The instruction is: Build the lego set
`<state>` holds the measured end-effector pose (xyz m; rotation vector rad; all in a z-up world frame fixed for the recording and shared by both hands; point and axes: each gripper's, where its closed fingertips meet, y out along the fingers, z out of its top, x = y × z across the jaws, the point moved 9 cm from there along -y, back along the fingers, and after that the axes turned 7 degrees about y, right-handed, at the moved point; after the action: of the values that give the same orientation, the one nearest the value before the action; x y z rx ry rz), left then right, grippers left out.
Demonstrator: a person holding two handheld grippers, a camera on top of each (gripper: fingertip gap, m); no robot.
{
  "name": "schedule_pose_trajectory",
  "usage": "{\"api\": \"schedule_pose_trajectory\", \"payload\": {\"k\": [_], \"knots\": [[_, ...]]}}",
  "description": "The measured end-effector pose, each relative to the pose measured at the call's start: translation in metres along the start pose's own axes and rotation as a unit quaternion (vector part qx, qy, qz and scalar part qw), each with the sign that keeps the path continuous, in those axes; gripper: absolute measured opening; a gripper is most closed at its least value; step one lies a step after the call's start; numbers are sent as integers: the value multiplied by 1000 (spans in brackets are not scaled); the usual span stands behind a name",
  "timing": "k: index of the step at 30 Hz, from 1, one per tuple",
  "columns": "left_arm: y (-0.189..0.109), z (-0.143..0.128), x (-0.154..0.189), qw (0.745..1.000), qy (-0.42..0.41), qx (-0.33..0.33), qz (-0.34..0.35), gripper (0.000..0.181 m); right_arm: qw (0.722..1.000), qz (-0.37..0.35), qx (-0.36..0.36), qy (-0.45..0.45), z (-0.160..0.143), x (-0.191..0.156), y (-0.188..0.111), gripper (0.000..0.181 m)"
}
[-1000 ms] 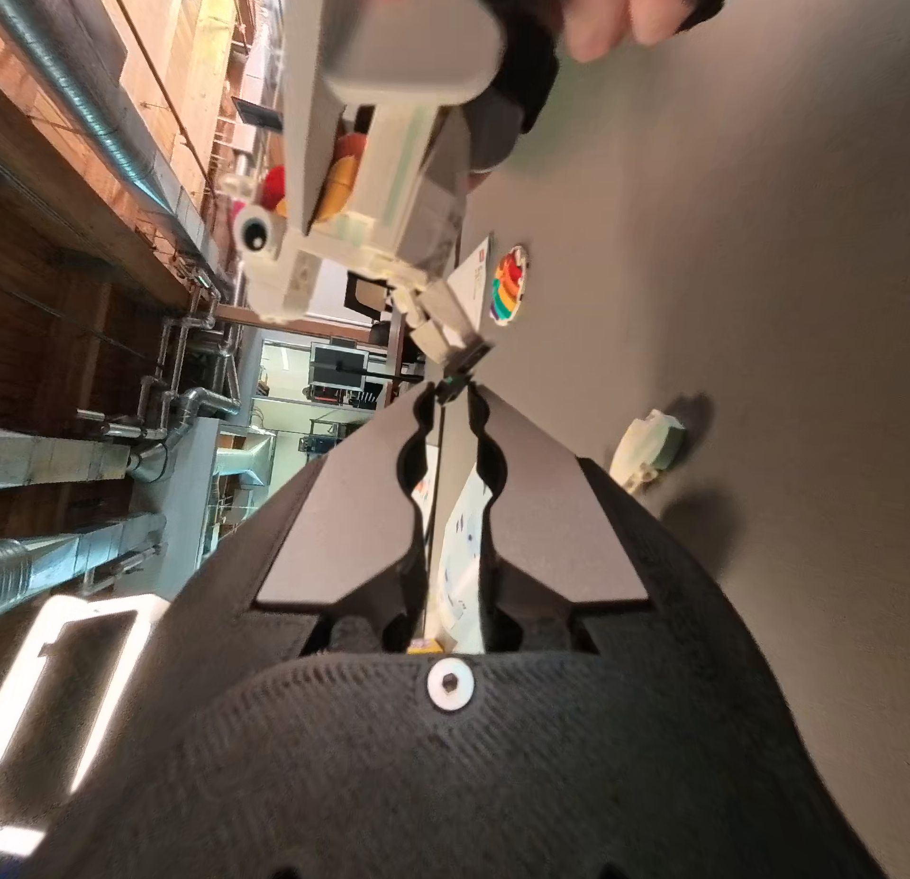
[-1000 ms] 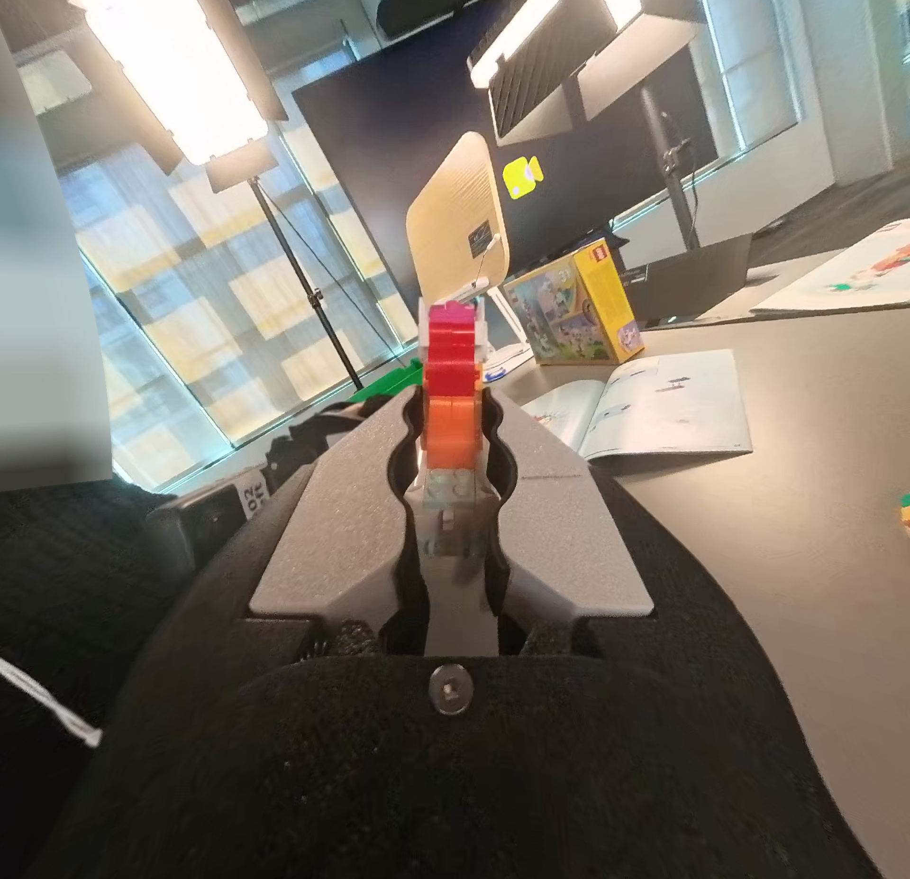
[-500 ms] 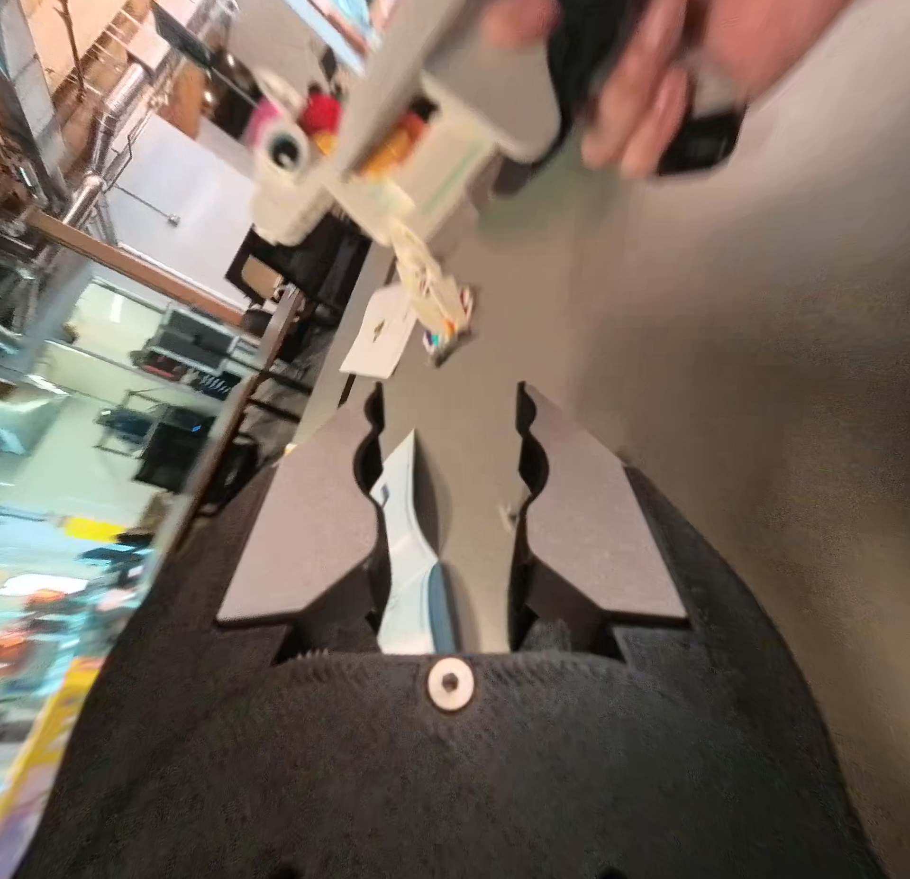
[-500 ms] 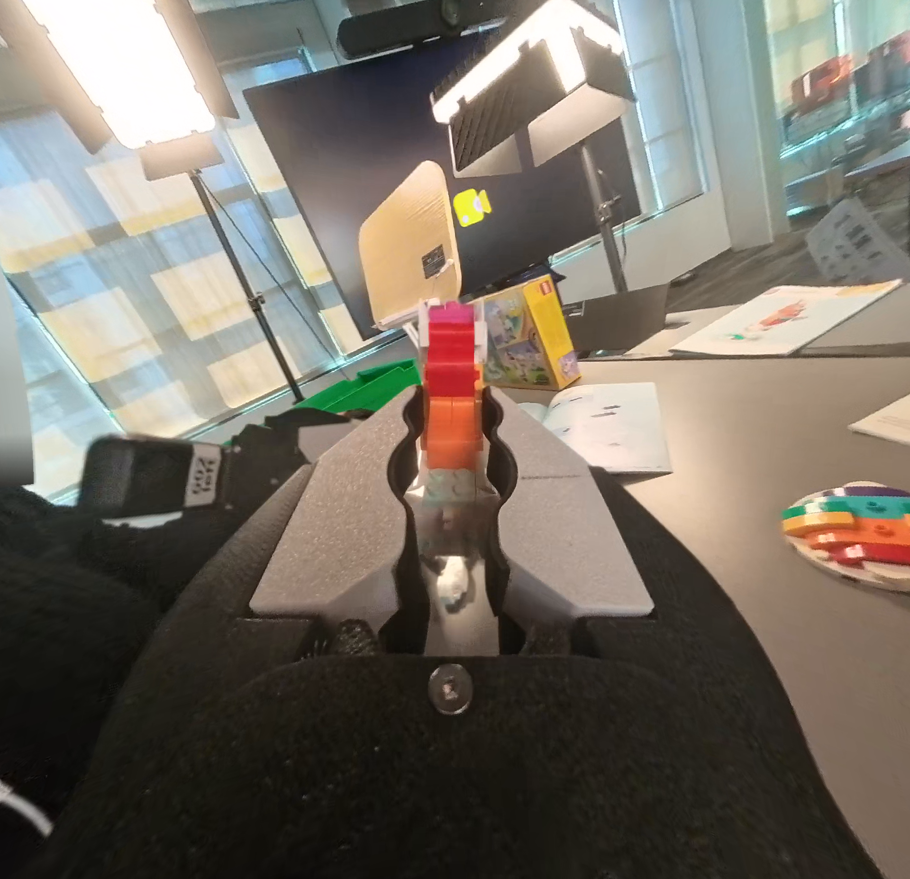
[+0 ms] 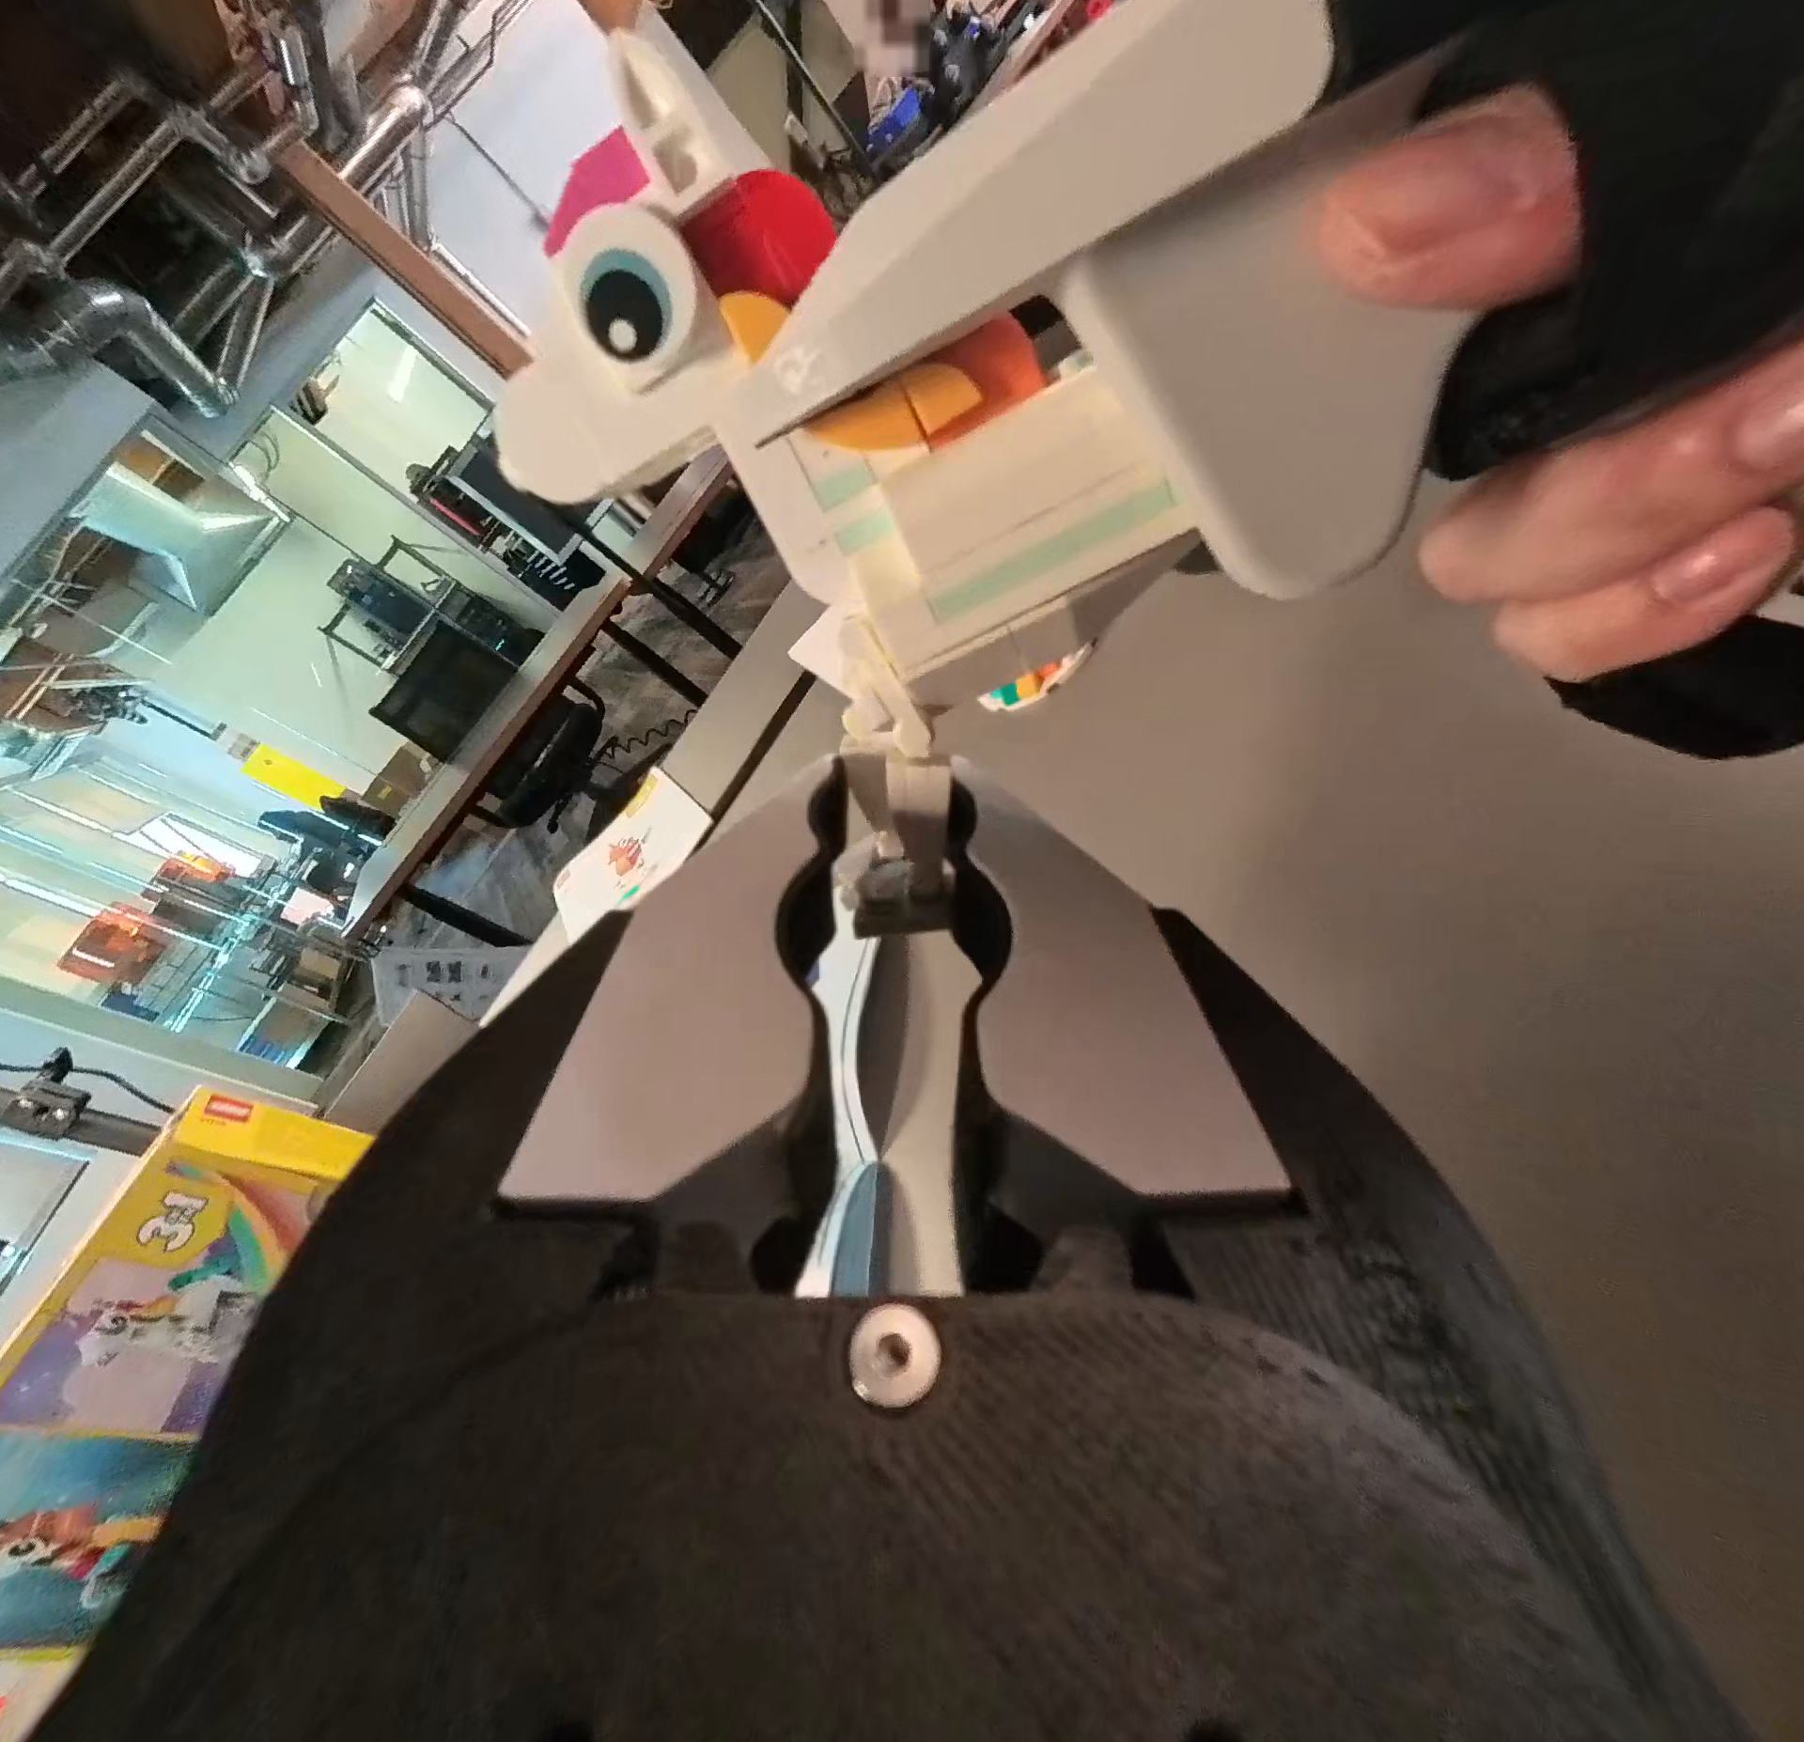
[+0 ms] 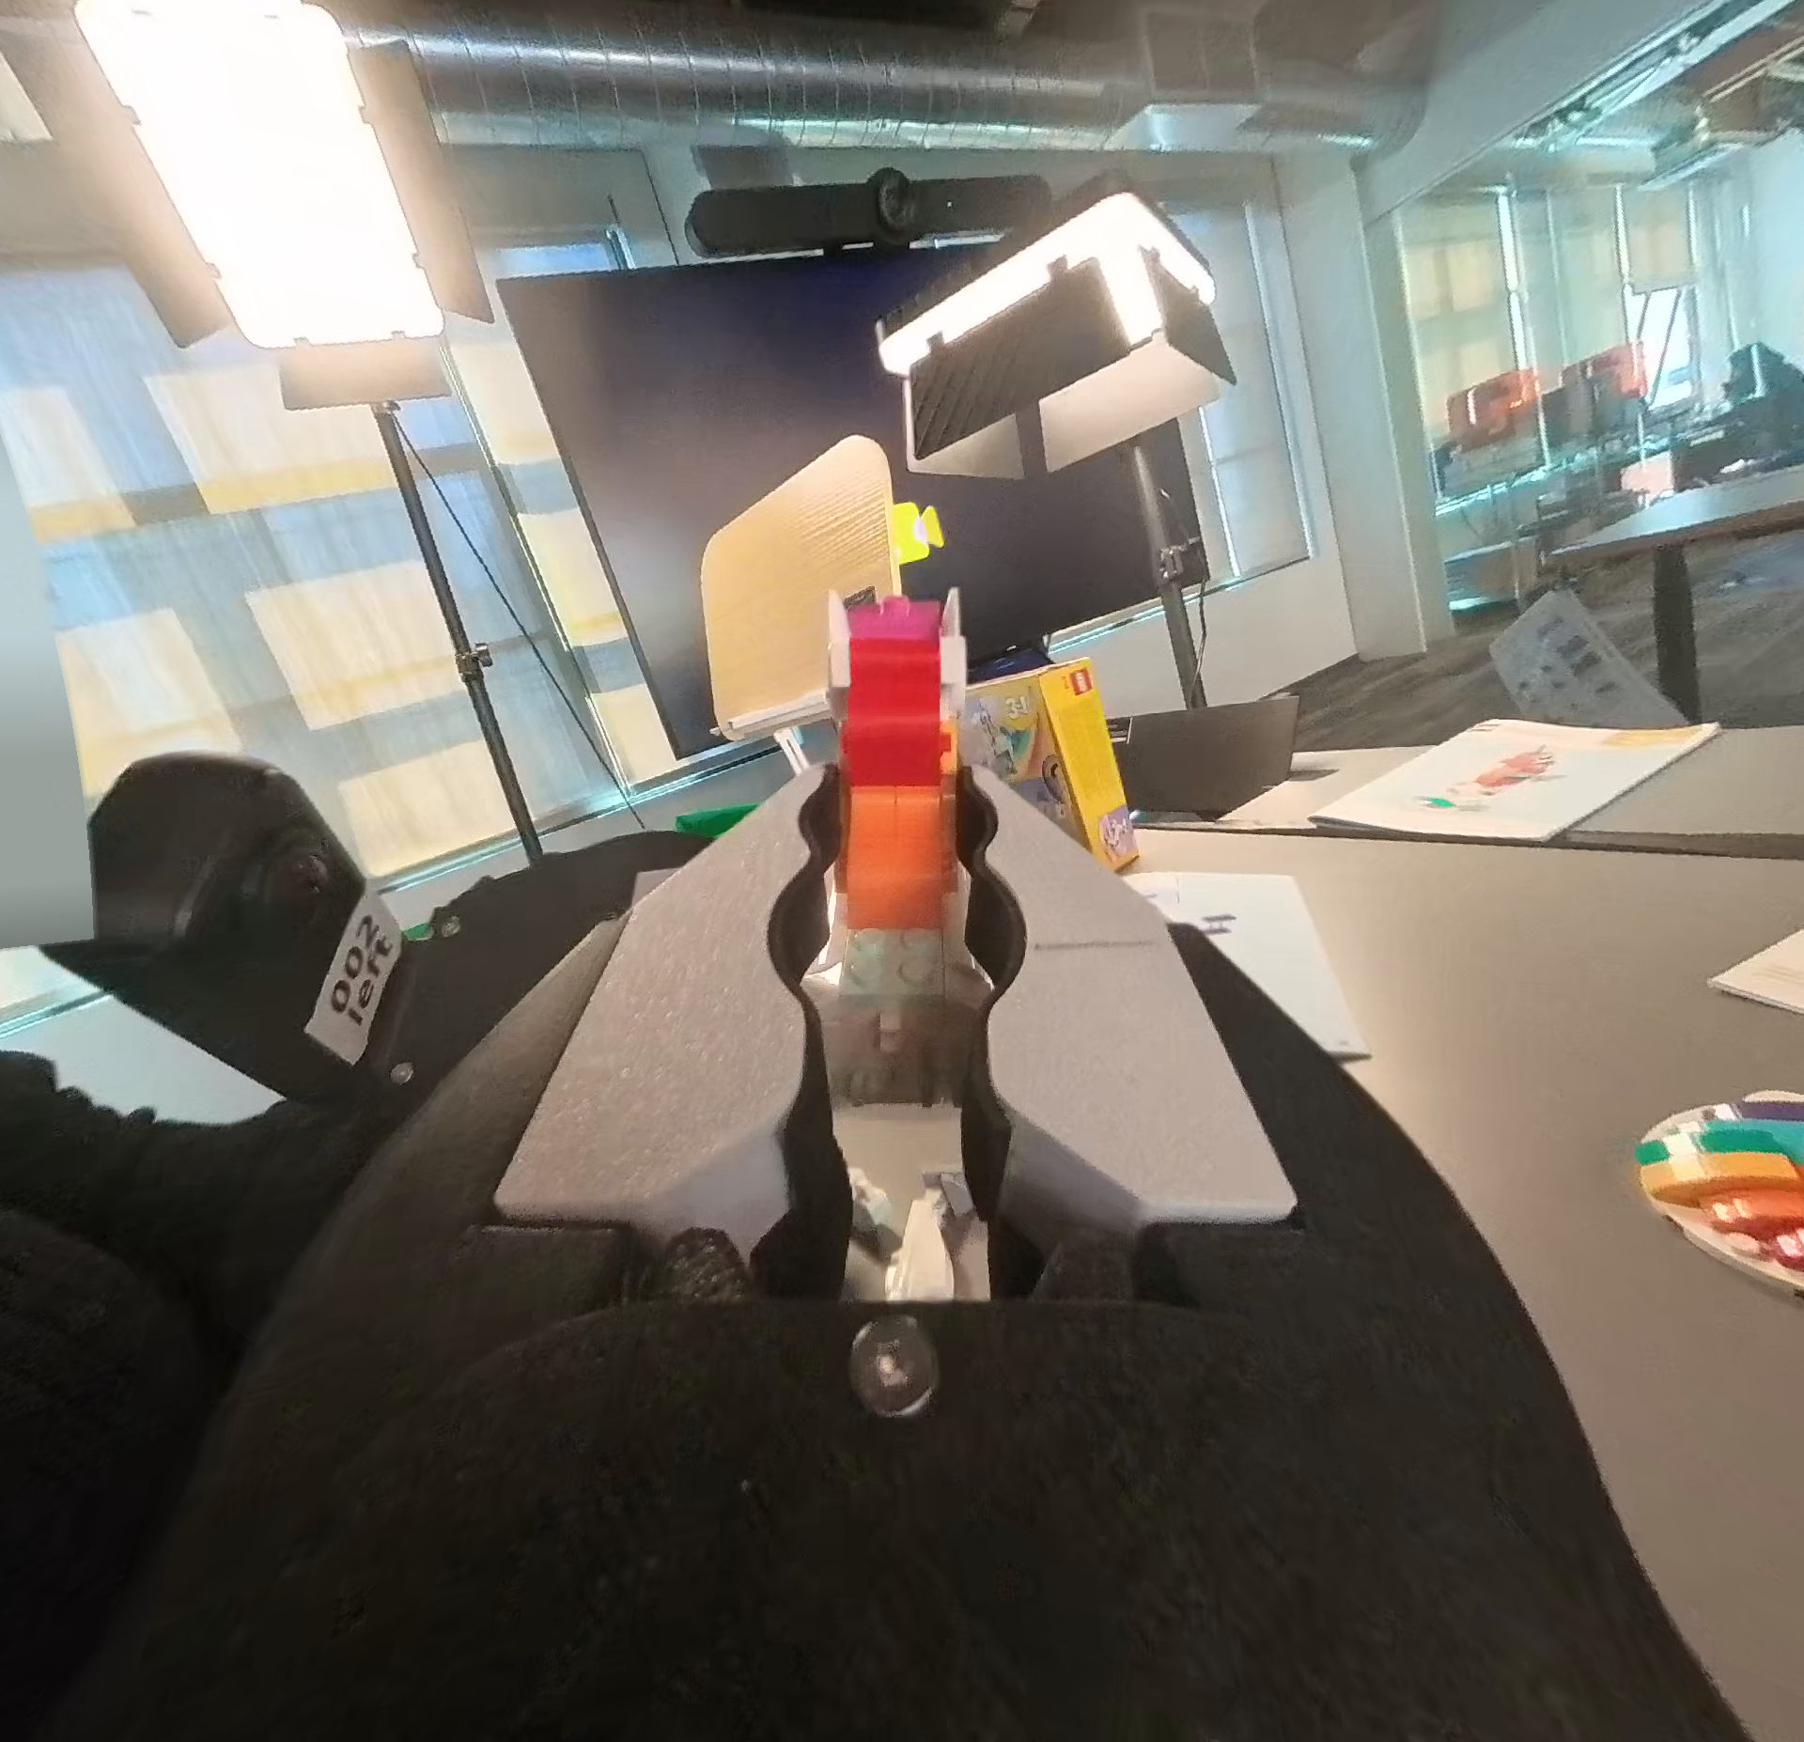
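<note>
The right claw grips the white lego unicorn by its body above the bench. The left claw, tilted sideways beneath the unicorn, closes on its dangling leg.

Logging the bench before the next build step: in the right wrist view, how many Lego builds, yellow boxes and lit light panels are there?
Lego builds: 2, the unicorn and the rainbow disc
Yellow box: 1
Light panels: 2
Total: 5
</note>
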<state>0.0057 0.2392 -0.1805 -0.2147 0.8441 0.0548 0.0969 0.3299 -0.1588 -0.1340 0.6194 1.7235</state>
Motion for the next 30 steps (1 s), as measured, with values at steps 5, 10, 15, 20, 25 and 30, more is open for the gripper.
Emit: {"api": "schedule_pose_trajectory", "payload": {"k": [5,10,15,20,25,30], "knots": [[2,-1,-2,999,-35,-6,-12,10,1000,-12,16,-12,-3,-1,2,21],[3,-2,-3,997,-73,-12,-18,9,999,-21,28,-19,-5,-1,3,21],[4,-7,-9,996,-84,-19,-13,7,1000,-13,5,-2,-7,3,3,26],[3,-14,-16,995,-93,-29,-3,7,998,-3,-61,-19,-11,3,5,42],[2,-16,-19,995,-94,-29,4,7,992,-14,-119,-35,-19,5,8,50],[1,-17,-19,996,-89,-28,-1,7,986,-21,-164,-30,-26,8,9,33]]}}
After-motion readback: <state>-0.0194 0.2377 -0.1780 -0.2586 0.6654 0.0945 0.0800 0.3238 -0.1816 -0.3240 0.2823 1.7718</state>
